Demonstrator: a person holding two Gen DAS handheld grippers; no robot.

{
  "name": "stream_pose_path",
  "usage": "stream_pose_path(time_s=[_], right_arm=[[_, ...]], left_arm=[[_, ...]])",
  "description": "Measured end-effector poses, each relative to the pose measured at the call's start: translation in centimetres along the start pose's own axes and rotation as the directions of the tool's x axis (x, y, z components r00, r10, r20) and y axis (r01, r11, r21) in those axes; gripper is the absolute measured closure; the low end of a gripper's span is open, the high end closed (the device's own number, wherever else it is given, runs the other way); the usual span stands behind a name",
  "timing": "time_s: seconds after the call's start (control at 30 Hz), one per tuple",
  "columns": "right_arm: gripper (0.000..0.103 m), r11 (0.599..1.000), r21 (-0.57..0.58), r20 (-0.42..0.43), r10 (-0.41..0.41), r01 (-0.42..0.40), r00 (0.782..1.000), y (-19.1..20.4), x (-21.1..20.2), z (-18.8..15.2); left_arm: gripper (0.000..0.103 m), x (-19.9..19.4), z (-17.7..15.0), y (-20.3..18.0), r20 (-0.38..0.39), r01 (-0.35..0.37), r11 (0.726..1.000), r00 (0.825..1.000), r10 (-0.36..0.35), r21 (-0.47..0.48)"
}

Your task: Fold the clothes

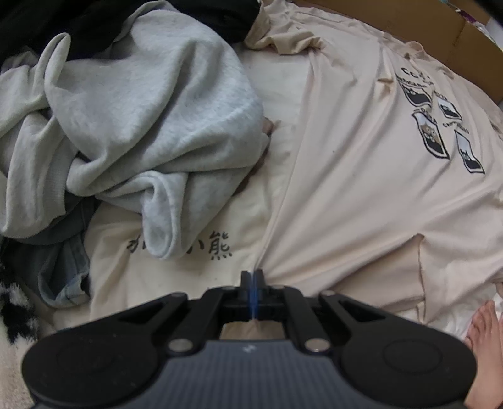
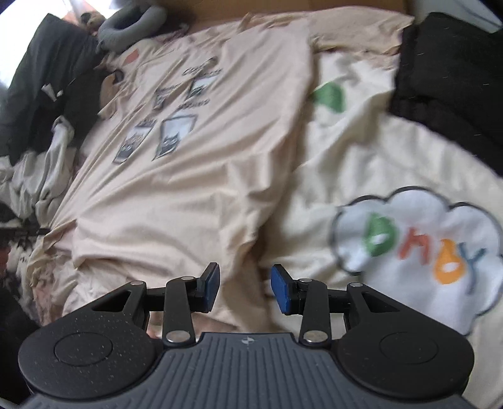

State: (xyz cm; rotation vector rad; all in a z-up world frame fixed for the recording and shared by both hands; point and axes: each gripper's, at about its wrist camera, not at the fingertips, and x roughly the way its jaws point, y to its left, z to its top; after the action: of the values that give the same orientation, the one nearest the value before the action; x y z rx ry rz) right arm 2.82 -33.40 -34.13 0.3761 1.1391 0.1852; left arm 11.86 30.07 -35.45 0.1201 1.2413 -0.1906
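A beige T-shirt (image 1: pixel 352 176) with black shield prints on its chest lies spread flat on the bed, print side up. My left gripper (image 1: pixel 252 278) is shut on the shirt's bottom edge, and creases fan out from the pinch. In the right wrist view the same T-shirt (image 2: pixel 195 195) fills the middle, its other bottom corner just ahead of my right gripper (image 2: pixel 245 283). That gripper hovers open over the cloth, with nothing pressed between its blue pads (image 2: pixel 211 283).
A crumpled grey sweatshirt (image 1: pixel 151 126) and dark clothes are heaped left of the shirt. Under it lies a cream cover (image 2: pixel 361 163) with a cloud patch (image 2: pixel 418 248). A black garment (image 2: pixel 452 88) sits far right, cardboard (image 1: pixel 408 22) behind, a bare foot (image 1: pixel 485 346) nearby.
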Motion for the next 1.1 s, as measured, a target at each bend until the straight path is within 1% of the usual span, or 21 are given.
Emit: stream_pose_path(time_s=[0.1,0.23,0.4,0.47,0.6,0.63,0.7,0.73,0.77,0.87,1.1], right_arm=[[0.059,0.999,-0.007,-0.031,-0.052,0.052,0.998,-1.1,0.3,-0.4],[0.059,0.997,-0.052,-0.069,-0.064,0.060,0.996,-0.7,1.7,-1.4],[0.059,0.994,-0.089,-0.056,-0.062,0.057,0.996,0.6,2.9,-2.2],[0.063,0.994,-0.096,-0.048,-0.064,0.059,0.997,1.0,3.3,-2.2],[0.066,0.993,-0.101,-0.043,-0.058,0.054,0.997,1.3,3.9,-2.1],[0.074,0.993,-0.103,-0.048,-0.054,0.049,0.997,1.4,4.2,-2.0],[0.084,0.994,-0.106,-0.058,-0.044,0.037,0.997,1.4,4.5,-1.8],[0.096,0.994,-0.103,-0.060,-0.036,0.029,0.998,1.5,4.5,-1.8],[0.100,0.995,-0.097,-0.062,-0.027,0.021,0.998,1.5,4.3,-1.8],[0.103,0.998,-0.069,-0.059,-0.016,0.012,0.998,1.7,3.3,-1.9],[0.103,1.000,0.014,-0.065,-0.012,0.013,0.998,1.8,0.0,-2.3]], left_arm=[[0.102,0.2,-0.1,-0.1,-0.004,-0.003,1.000,1.000,0.003,0.001],[0.102,0.4,0.0,-0.2,-0.007,-0.007,1.000,1.000,0.007,-0.003],[0.102,0.6,0.2,-0.3,-0.020,-0.012,1.000,1.000,0.012,0.007],[0.102,0.7,0.3,-0.4,-0.025,-0.015,1.000,1.000,0.015,0.016],[0.102,0.8,0.6,-0.5,-0.032,-0.019,0.999,0.999,0.020,0.027],[0.102,0.8,0.6,-0.5,-0.033,-0.020,0.999,0.999,0.021,0.029],[0.102,0.7,0.5,-0.5,-0.034,-0.021,0.999,0.999,0.022,0.031],[0.102,0.6,0.4,-0.6,-0.033,-0.020,0.999,0.999,0.021,0.030],[0.102,0.4,0.4,-0.6,-0.033,-0.019,0.999,0.999,0.020,0.030],[0.102,-0.3,0.1,-0.8,-0.030,-0.007,0.999,1.000,0.008,0.033],[0.103,-2.9,0.0,-0.5,-0.005,0.067,0.998,0.998,-0.067,-0.011]])
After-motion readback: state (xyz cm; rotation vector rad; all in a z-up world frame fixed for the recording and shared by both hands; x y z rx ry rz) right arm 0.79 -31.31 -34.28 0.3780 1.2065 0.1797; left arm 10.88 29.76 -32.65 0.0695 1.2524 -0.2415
